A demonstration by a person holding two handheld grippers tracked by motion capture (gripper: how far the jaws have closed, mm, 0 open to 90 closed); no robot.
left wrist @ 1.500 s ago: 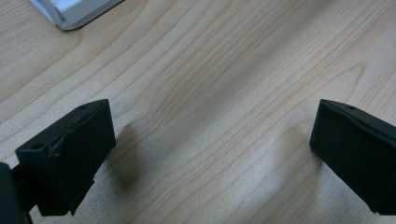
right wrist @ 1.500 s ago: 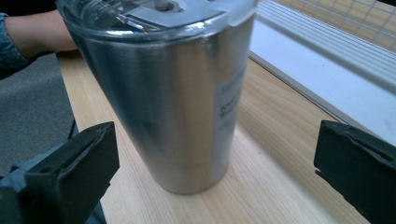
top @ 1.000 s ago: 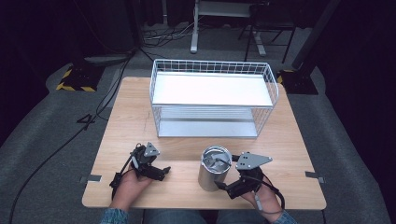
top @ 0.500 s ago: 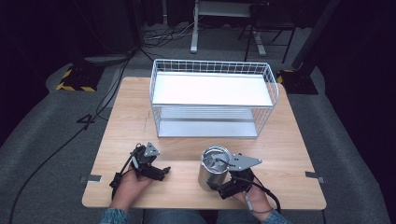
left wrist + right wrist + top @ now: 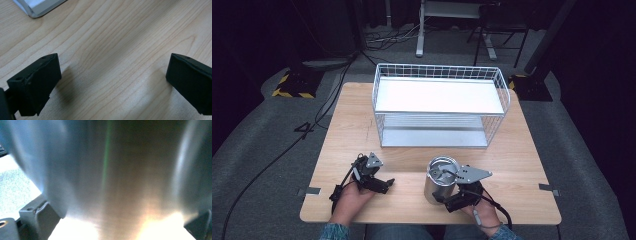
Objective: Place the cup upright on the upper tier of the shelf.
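- Right gripper (image 5: 446, 199), held in my right hand (image 5: 482, 212) at the near edge of the table, sits against the near right side of the steel cup. In the right gripper view the brushed wall of the cup lies between my two jaws, one at each lower corner, and fills the space between them. I cannot tell whether the jaws press on the cup or only bracket it.
- Table (image 5: 347, 130): light wood top, the largest item, carrying everything listed below. Its grain shows bare between the jaws in the left gripper view (image 5: 112, 62).
- Wire rack (image 5: 439, 107): white, two shelves, standing on the far half of the table, well apart from both grippers. A pale corner at the upper left of the left gripper view may be part of it; I cannot tell for certain.
- Steel cup (image 5: 439, 181): upright, mouth open upward, on the near half of the table right of centre, in front of the rack and apart from it. In the right gripper view (image 5: 120, 175) its surface is blurred.
- Left gripper (image 5: 384, 185), held in my left hand (image 5: 354, 197) at the near left, is low over the table. Its jaws are spread wide with nothing but bare wood between them.
- Grey plate (image 5: 472, 174): three-cornered, on top of my right gripper, overlapping the cup's rim in the high view.
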